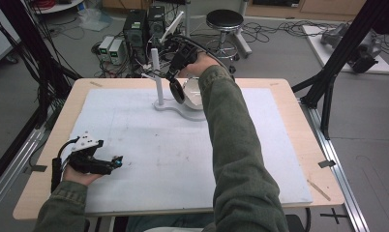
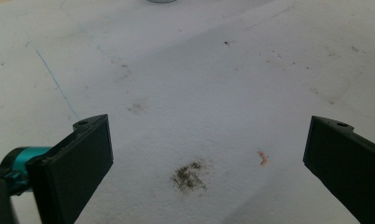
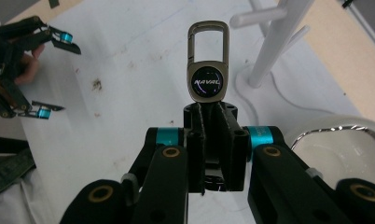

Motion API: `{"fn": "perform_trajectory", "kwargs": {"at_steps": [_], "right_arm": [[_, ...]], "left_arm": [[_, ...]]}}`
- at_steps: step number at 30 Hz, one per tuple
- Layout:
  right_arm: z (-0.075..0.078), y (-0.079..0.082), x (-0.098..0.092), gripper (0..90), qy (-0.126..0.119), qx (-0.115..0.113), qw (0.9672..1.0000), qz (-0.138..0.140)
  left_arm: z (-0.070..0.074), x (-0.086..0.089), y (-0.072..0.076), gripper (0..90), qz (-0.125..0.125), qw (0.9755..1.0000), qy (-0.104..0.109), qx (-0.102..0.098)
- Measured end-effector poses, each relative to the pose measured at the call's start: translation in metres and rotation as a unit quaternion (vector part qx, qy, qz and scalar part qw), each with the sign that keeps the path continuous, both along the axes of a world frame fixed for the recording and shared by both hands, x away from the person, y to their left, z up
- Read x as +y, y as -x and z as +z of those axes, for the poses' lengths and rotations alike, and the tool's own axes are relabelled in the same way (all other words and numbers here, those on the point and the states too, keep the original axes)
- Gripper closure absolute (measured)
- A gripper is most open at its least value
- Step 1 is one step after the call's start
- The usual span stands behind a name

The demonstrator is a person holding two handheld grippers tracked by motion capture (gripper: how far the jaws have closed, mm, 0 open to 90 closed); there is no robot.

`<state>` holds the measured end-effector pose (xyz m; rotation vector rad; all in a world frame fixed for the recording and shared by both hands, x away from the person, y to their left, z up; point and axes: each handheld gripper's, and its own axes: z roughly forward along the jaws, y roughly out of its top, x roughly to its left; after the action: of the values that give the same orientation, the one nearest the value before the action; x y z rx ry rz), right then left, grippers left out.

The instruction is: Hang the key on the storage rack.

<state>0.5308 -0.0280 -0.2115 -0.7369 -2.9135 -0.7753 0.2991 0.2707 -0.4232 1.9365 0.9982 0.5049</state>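
My right gripper (image 3: 209,109) is shut on the lower end of a metal key ring (image 3: 207,70) with a snap hook and a round "NAVAL" badge, which stands up from the jaws. In the high view, the right gripper (image 1: 174,77) hangs at the far middle of the table, beside a white peg stand (image 1: 158,82) and over a shiny bowl (image 1: 192,96). The stand (image 3: 274,42) rises just right of the key ring, and the bowl (image 3: 344,149) lies lower right. My left gripper (image 1: 110,153) rests open at the near left of the white mat (image 1: 158,145), with nothing between its fingers (image 2: 83,158).
The mat carries dirt specks (image 2: 189,176). Bare wooden table edge (image 1: 299,121) runs around it. Black frame posts (image 1: 337,58) stand at the right and left. Behind the table, computer boxes (image 1: 134,29) and a stool (image 1: 225,21) stand on the floor.
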Motion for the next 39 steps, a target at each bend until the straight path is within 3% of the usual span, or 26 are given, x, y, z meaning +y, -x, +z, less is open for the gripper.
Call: {"fn": "perform_trajectory", "kwargs": {"at_steps": [11, 19, 23, 29, 34, 39], "right_arm": [[-0.006, -0.006, 0.01, 81.9, 0.023, -0.033, 0.9988, -0.027], [-0.012, -0.009, 0.016, 79.5, 0.032, -0.03, 0.9984, -0.036], [-0.012, -0.006, 0.017, 63.4, 0.02, -0.029, 0.9987, -0.038], [-0.017, 0.002, 0.016, 39.8, 0.022, -0.04, 0.9977, -0.05], [-0.03, 0.009, 0.011, 16.9, 0.04, -0.056, 0.9947, -0.076], [-0.037, 0.013, -0.001, 8.2, 0.039, -0.05, 0.9931, -0.099]], "left_arm": [[0.0, 0.0, 0.0, 1.8, -0.001, 1.0, 0.001, 0.001], [0.0, 0.001, -0.001, 1.8, -0.002, 1.0, 0.0, 0.001], [-0.001, 0.0, -0.001, 1.8, -0.003, 1.0, -0.002, 0.003], [-0.001, -0.001, -0.001, 1.8, -0.003, 1.0, -0.006, 0.001], [-0.001, -0.001, 0.0, 1.8, -0.003, 1.0, -0.008, 0.001], [-0.001, -0.002, -0.001, 1.8, -0.003, 1.0, -0.003, 0.001]]}}
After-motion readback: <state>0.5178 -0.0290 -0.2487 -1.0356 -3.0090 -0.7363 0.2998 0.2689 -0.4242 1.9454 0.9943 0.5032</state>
